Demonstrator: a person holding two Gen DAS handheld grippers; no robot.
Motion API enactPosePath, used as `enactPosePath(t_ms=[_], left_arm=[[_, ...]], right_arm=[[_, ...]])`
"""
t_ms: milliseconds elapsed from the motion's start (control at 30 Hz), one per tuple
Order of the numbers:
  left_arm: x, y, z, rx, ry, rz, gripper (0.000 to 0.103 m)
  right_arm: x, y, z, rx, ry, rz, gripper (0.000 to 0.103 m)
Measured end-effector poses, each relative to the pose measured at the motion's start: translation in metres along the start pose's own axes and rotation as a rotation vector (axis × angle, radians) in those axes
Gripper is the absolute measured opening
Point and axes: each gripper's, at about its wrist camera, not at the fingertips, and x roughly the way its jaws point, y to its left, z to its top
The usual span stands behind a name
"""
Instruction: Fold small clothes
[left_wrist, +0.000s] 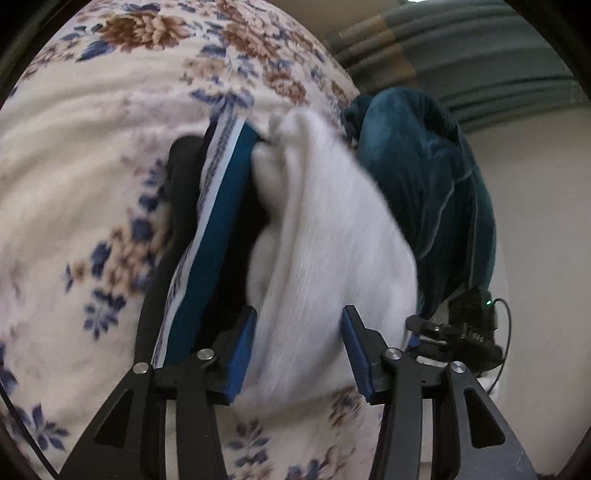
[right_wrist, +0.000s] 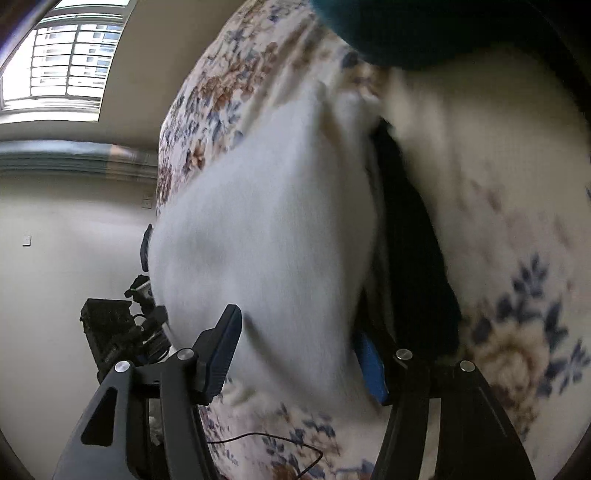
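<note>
In the left wrist view, the left gripper (left_wrist: 299, 350) is holding its blue-padded jaws spread apart, and a white ribbed garment (left_wrist: 325, 236) is lying bunched between them, running forward along the fingers; the left pad is touching the cloth, while contact at the right pad is too blurred to call. Just to the left of the white cloth, a teal and white patterned waistband (left_wrist: 218, 221) is lying over a black garment (left_wrist: 184, 177), both resting on the floral fleece blanket (left_wrist: 92, 147). To the right, a dark teal velvety garment (left_wrist: 428, 177) is lying heaped at the blanket's edge, touching the white cloth. Low on the right, the right gripper (left_wrist: 469, 328) is showing as a black block with a green light; its fingers are hidden behind the cloth. A striped curtain (left_wrist: 443, 48) is hanging in the background.

In the right wrist view, the right gripper (right_wrist: 295, 354) is also standing with its jaws apart, and the white ribbed garment (right_wrist: 266, 229) is filling the gap between them, blurred. The black garment (right_wrist: 417, 251) is lying just right of it on the floral fleece blanket (right_wrist: 498, 184), and the dark teal velvety garment (right_wrist: 369, 33) is showing at the top edge. At lower left the left gripper (right_wrist: 122, 328) is sitting against the white cloth's edge, its jaws unreadable here. A barred window (right_wrist: 66, 55) is showing at upper left.
</note>
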Motion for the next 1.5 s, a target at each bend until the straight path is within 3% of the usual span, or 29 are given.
enactPosePath(t_ms=[100,133,167,200,233,300,367,500,567,633,667,700,767,800,833,867,900,1067,1267,1500], left_arm=[[0.002,-0.001,-0.014,0.002,-0.045,-0.022,0.041],[0.001,-0.003,-0.018,-0.001,-0.065,-0.028,0.036],[0.000,-0.005,-0.022,-0.012,-0.071,-0.048,0.022],[-0.002,-0.008,-0.026,-0.021,-0.080,-0.052,0.018],[-0.006,-0.010,-0.029,-0.024,-0.093,-0.050,0.018],[-0.010,-0.011,-0.034,-0.040,-0.092,-0.058,0.018],[-0.010,-0.008,-0.037,-0.049,-0.076,-0.026,0.018],[-0.010,-0.008,-0.033,-0.054,-0.049,0.088,0.022],[-0.015,-0.022,-0.028,-0.006,-0.064,0.192,0.024],[-0.021,-0.046,-0.030,0.070,-0.082,0.381,0.038],[-0.022,-0.059,-0.031,0.110,-0.082,0.500,0.054],[-0.022,-0.067,-0.033,0.137,-0.086,0.566,0.072],[-0.023,-0.085,-0.040,0.190,-0.099,0.682,0.087],[-0.024,-0.092,-0.043,0.205,-0.101,0.709,0.088],[-0.026,-0.095,-0.049,0.216,-0.104,0.725,0.089],[-0.028,-0.099,-0.052,0.222,-0.107,0.737,0.094],[-0.030,-0.107,-0.056,0.232,-0.116,0.758,0.100],[-0.041,-0.127,-0.072,0.278,-0.168,0.808,0.101],[-0.067,-0.160,-0.093,0.296,-0.219,0.811,0.101],[-0.121,-0.218,-0.134,0.361,-0.302,0.801,0.101]], right_arm=[[0.011,-0.013,-0.019,0.018,0.047,-0.007,0.062],[0.014,-0.016,-0.027,0.018,0.057,-0.009,0.062],[0.018,-0.015,-0.031,0.008,0.049,-0.024,0.061],[0.018,-0.015,-0.034,0.004,0.026,-0.035,0.054],[0.019,-0.014,-0.035,0.007,0.017,-0.034,0.041],[0.012,-0.013,-0.040,0.012,-0.003,-0.015,0.032],[0.003,-0.009,-0.043,-0.017,-0.020,-0.019,0.029],[0.004,-0.013,-0.049,-0.011,0.005,-0.107,0.028],[0.003,-0.003,-0.051,-0.035,0.000,-0.169,0.030],[-0.002,0.020,-0.056,-0.088,-0.047,-0.308,0.048],[-0.005,0.028,-0.060,-0.106,-0.073,-0.358,0.054],[-0.008,0.037,-0.064,-0.124,-0.101,-0.415,0.066],[-0.015,0.062,-0.077,-0.179,-0.183,-0.564,0.080],[-0.018,0.071,-0.082,-0.200,-0.213,-0.610,0.090],[-0.021,0.084,-0.091,-0.230,-0.257,-0.677,0.100],[-0.026,0.091,-0.099,-0.246,-0.286,-0.715,0.102],[-0.033,0.099,-0.107,-0.259,-0.316,-0.756,0.102],[-0.056,0.132,-0.132,-0.291,-0.420,-0.874,0.102],[-0.092,0.152,-0.164,-0.292,-0.439,-0.861,0.102],[-0.154,0.189,-0.222,-0.311,-0.553,-0.863,0.102]])
